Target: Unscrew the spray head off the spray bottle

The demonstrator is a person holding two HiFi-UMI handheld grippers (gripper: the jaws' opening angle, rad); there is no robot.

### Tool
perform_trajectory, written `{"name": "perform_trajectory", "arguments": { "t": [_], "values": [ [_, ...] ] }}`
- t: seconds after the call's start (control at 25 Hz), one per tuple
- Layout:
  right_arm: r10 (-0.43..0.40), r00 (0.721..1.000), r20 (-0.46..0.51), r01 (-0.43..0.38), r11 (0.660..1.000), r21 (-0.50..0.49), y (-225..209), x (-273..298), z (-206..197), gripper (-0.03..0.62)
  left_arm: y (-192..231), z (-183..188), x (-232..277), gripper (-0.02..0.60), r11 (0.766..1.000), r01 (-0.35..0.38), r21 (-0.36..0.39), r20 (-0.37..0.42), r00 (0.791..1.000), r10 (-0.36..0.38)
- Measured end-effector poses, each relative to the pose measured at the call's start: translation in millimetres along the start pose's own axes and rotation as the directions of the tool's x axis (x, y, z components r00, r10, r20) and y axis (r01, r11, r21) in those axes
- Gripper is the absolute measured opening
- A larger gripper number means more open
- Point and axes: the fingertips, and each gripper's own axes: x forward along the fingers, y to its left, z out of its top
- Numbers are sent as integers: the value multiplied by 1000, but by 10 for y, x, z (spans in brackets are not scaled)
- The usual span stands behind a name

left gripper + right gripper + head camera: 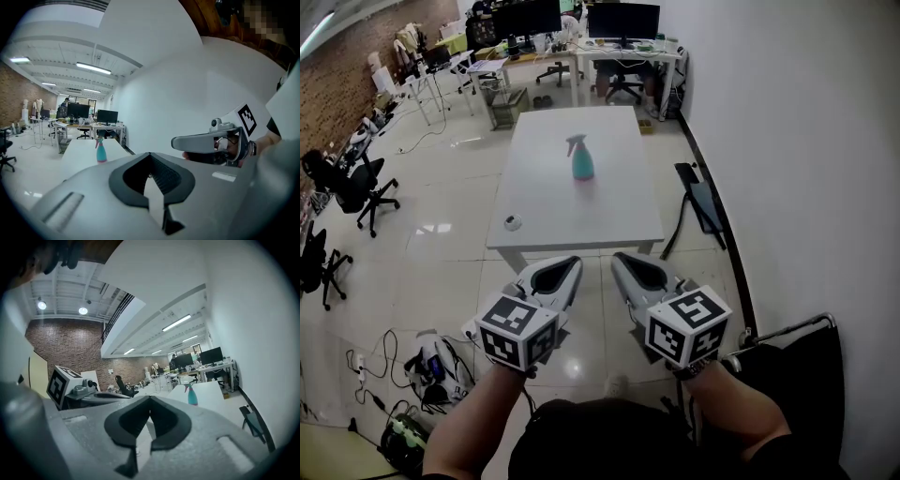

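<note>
Teal plastic spray bottle (581, 165) with a pink spray head (576, 142) on its neck stands upright on a long white table (572, 211). It sits in the far half of the tabletop, about midway across and well clear of every edge. The body is opaque, so what it holds cannot be seen. A small pale round object (513, 222) lies near the table's front left corner, close to the edge.

The table's short near edge faces the person, with a strip of glossy floor before it. Over that strip are the left gripper (570, 263) and the right gripper (621, 259), side by side, tips toward the table and well apart from the bottle. Each gripper's own view shows its jaws pressed together with nothing between them.

To the table's left the pale floor (441, 216) is wide and open as far as some black office chairs (358, 187). To its right only a narrow aisle runs along the white wall (787, 141), and a dark folded frame (701, 202) stands in it. Desks with monitors (581, 23) line the far end. Cables and gear (422, 366) lie on the floor by the person's left side.
</note>
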Motion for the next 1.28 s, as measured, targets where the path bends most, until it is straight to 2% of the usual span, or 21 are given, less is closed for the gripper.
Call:
{"name": "perform_trajectory", "arguments": {
  "t": [0.36, 0.56, 1.28],
  "values": [
    [20, 999, -26, -19, 1000, 7, -229, 245, 15, -9, 164, 32, 297, 17, 999, -13, -29, -8, 1000, 12],
    [14, 999, -29, -14, 1000, -3, -333, 506, 51, -9, 442, 2, 465, 17, 999, -13, -38, -8, 1000, 13],
    [-119, 991, -56, 117, 993, -31, -714, 1753, 356, -9, 1664, 159, 1082, 17, 993, 106, -51, -10, 994, -107]
  ]
}}
